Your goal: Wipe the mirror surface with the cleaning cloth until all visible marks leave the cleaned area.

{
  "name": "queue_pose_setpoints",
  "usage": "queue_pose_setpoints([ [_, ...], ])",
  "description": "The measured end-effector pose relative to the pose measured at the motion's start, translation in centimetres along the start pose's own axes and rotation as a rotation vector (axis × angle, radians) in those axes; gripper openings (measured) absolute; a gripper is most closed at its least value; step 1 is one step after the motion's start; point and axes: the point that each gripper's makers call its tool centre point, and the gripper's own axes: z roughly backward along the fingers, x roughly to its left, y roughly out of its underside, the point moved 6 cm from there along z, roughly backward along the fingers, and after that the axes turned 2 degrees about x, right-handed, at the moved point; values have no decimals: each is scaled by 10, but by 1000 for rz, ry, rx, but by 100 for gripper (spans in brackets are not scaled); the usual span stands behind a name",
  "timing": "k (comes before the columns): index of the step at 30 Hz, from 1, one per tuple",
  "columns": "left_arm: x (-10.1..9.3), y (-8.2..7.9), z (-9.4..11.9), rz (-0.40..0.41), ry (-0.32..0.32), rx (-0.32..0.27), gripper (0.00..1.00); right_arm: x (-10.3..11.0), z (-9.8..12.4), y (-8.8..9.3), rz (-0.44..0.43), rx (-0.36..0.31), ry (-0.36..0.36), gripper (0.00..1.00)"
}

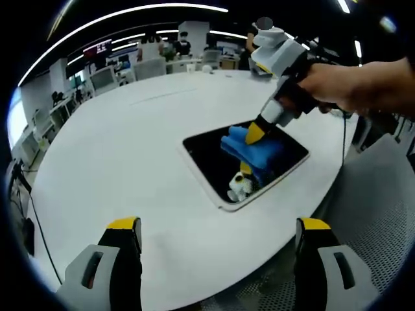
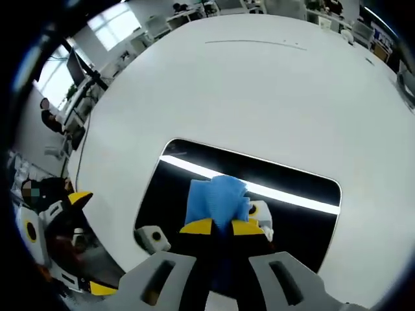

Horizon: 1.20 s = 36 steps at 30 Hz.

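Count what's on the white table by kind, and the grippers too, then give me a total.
Mirror: 1
Blue cleaning cloth: 1
Grippers: 2, the left gripper and the right gripper
Total: 4

No legible text or labels.
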Motion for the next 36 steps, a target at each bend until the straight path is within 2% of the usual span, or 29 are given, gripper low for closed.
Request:
queue_pose_setpoints([
  [14,1,-1,-1,6,0,-5,99,-6,-4,-20,2,-6,11,3],
  [36,0,-2,-2,-1,9,-1,99,-12,-9,-40,21,-8,33,3],
])
